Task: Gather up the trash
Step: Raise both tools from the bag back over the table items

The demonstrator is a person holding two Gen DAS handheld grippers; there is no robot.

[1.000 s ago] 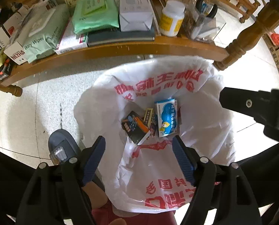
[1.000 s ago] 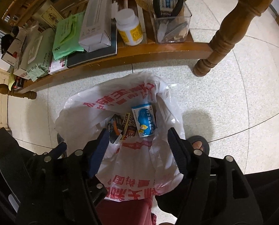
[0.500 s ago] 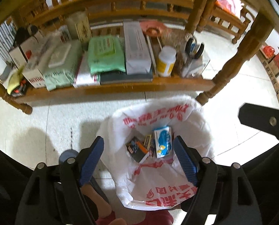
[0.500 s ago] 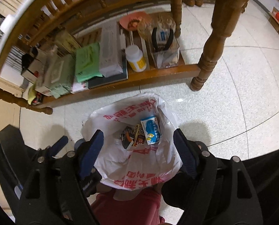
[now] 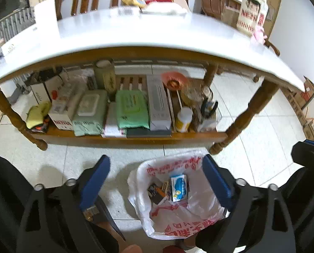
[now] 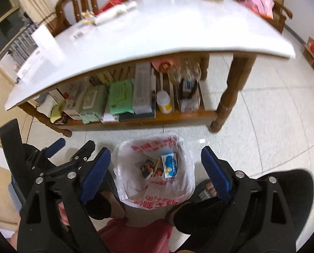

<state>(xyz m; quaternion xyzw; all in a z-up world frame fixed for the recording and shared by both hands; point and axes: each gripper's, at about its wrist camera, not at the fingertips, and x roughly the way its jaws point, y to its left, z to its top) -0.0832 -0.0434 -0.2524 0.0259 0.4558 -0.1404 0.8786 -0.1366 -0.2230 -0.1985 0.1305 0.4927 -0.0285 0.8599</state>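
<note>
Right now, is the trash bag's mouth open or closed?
Open: the trash bag gapes upward, showing the blue box and dark packets inside.

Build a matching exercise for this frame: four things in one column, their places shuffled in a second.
Things:
1. small blue and white carton
2. white round bottle with yellow label
3. green soft wipes pack
4. tall red and white printed bag

Places:
A. on the white tabletop
B. in the white plastic bag with red print on the floor
C. lower wooden shelf, right part
D. lower wooden shelf, middle

Pairs: 1-B, 2-C, 3-D, 4-A
</note>
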